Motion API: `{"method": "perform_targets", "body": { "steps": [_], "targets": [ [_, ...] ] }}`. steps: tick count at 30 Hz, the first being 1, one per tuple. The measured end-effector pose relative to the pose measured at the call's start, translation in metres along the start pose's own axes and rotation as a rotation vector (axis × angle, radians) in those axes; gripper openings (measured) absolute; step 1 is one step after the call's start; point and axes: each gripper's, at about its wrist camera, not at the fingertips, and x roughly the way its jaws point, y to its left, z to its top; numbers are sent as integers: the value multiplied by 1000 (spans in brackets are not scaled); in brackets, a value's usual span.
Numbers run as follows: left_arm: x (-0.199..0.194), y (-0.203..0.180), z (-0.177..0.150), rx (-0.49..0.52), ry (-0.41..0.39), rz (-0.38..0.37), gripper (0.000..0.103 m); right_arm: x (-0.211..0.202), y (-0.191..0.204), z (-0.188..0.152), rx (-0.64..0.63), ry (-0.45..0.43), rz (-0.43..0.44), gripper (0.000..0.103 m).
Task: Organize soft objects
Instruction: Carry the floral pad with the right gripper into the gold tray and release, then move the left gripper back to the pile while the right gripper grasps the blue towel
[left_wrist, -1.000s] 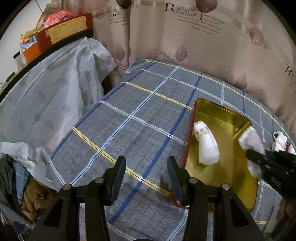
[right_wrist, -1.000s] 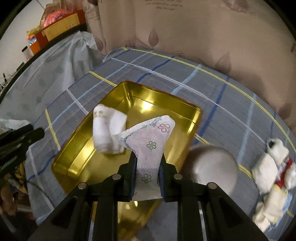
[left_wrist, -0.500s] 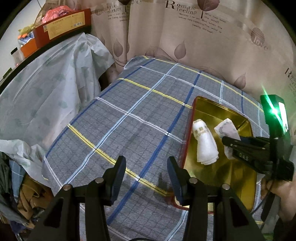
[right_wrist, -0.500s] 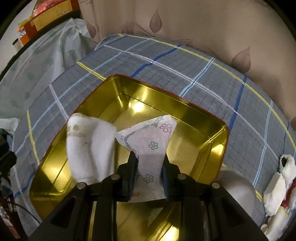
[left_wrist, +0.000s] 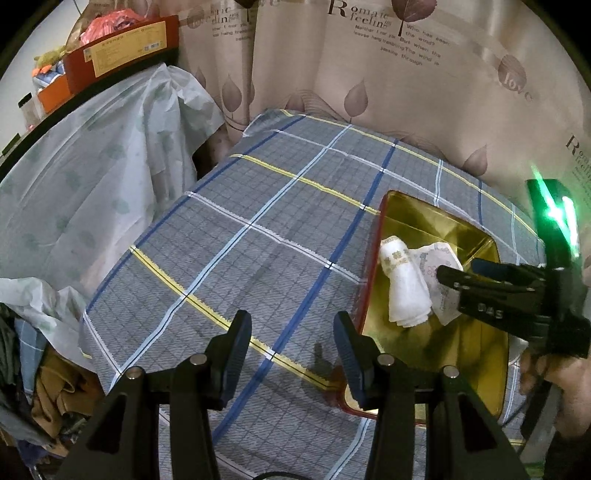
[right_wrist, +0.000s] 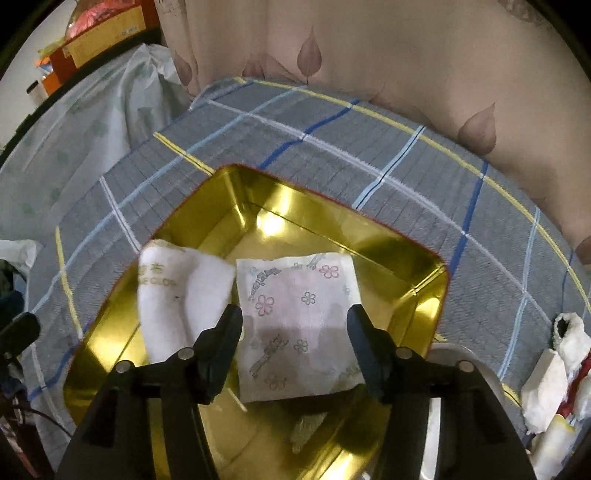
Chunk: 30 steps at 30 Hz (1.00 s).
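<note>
A gold tin tray (right_wrist: 424, 254) (left_wrist: 476, 350) with a red rim sits on the plaid cloth. Inside it lie a rolled white towel (right_wrist: 173, 295) (left_wrist: 404, 291) and, beside it, a white flower-printed tissue pack (right_wrist: 295, 325) (left_wrist: 443, 266). My right gripper (right_wrist: 295, 332) hovers over the pack with its jaws opening; the pack lies flat between them, and neither finger presses it. In the left wrist view that gripper (left_wrist: 448, 275) reaches in from the right. My left gripper (left_wrist: 291, 343) stands open above the cloth, left of the tray, with nothing between its fingers.
A white plush toy with red trim (right_wrist: 561, 376) lies on the cloth right of the tray, next to a pale round object (right_wrist: 439, 365). A beige curtain (left_wrist: 369, 92) hangs behind. A plastic-draped surface (left_wrist: 92, 177) with boxes (left_wrist: 122, 51) rises at left.
My right gripper carried the tissue pack over the tray, then its jaws parted and the pack dropped flat beside the towel. The left gripper stayed where it was.
</note>
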Motion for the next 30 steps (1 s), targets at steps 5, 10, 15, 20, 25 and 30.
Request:
{"method": "perform_targets", "body": {
  "steps": [5,10,15,20,25,30],
  "targets": [
    [1,-6,-2,25,-2,17,47,-40,-7,-16,13,-46,21,57],
    [0,-13,-4,54,-6,21,47,-81,-30,-54,54,-72,24,58],
    [-2,-22,-8,81,-9,28,47,-123,-75,-96,113,-85,-25,58],
    [-2,-30,-10,106,-8,23,47,-160,-142,-137,205,-84,-140,61],
    [-2,-37,-13,124,-10,23,47,-177,-208,-177,320,-62,-237,61],
    [2,-42,-15,138,3,32,47,-178,-258,-215,425,-34,-292,61]
  ]
}}
